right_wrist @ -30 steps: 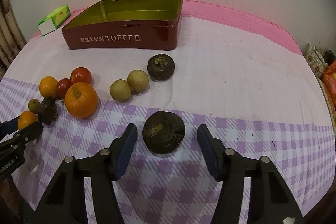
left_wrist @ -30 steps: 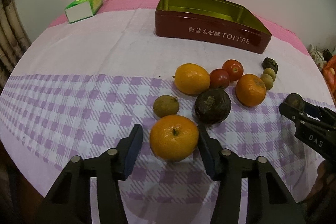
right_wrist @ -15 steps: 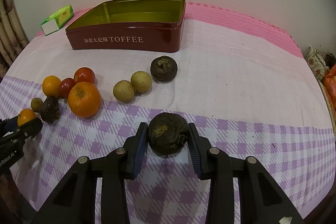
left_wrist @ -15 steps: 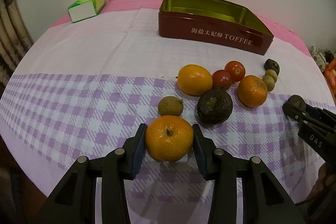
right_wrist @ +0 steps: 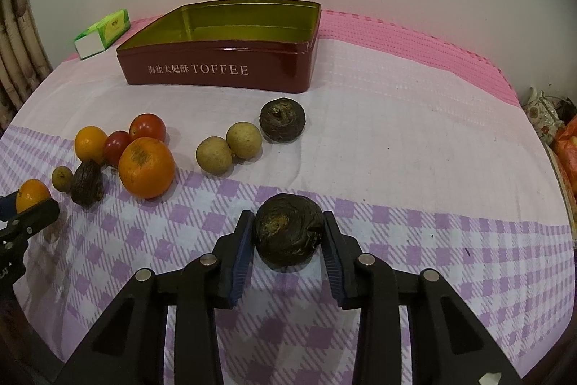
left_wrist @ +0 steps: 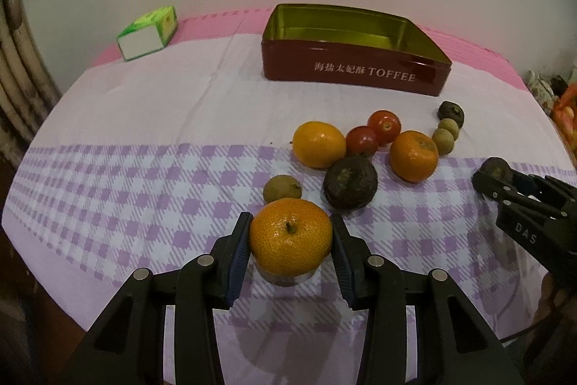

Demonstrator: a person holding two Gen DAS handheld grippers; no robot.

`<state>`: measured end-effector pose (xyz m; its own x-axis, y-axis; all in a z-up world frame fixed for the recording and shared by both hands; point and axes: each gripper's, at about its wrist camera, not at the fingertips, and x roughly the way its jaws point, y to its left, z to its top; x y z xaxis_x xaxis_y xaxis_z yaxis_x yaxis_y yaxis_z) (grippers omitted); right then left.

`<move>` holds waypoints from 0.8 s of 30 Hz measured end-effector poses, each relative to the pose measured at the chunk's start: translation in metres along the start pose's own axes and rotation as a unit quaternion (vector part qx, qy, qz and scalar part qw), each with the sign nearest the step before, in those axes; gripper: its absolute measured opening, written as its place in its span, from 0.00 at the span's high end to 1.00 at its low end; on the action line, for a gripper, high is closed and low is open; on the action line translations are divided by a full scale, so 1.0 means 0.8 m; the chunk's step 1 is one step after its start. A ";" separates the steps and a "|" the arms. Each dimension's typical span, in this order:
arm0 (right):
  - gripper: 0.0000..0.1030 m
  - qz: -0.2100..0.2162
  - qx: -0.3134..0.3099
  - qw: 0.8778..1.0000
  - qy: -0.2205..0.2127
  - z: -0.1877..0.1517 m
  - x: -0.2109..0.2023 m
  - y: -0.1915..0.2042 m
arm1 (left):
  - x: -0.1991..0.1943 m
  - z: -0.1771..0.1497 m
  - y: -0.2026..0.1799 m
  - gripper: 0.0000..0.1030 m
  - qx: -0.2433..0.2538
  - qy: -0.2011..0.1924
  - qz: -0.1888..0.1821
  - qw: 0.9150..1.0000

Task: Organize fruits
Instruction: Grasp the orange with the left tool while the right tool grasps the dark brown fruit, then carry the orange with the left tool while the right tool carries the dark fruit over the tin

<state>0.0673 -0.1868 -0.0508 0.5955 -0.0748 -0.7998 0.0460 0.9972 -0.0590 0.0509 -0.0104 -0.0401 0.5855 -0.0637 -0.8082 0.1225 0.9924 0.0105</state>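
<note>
I've got the left gripper [left_wrist: 290, 242] clamped on the orange [left_wrist: 290, 241] and the right gripper [right_wrist: 287, 233] on the dark fruit [right_wrist: 287, 235]; both are round, so either could roll out mid-carry to the tin [right_wrist: 216, 71].

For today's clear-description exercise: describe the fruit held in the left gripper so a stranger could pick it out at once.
Start at the red toffee tin at the back of the table, then come forward past the fruit cluster. The orange sits nearest the front edge, clamped in the left gripper. Unlike the other two oranges, its stem faces the camera.
</note>
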 end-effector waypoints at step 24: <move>0.68 0.021 0.022 1.000 -0.008 0.058 -0.015 -0.016 | 0.003 0.066 0.004 0.58 0.009 -0.035 -0.016 0.999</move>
<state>0.0966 -0.1988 -0.0126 0.6107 -0.0342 -0.7911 0.0566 0.9984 0.0004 0.0955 -0.0128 -0.0109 0.6361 -0.1038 -0.7646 0.1566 0.9877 -0.0038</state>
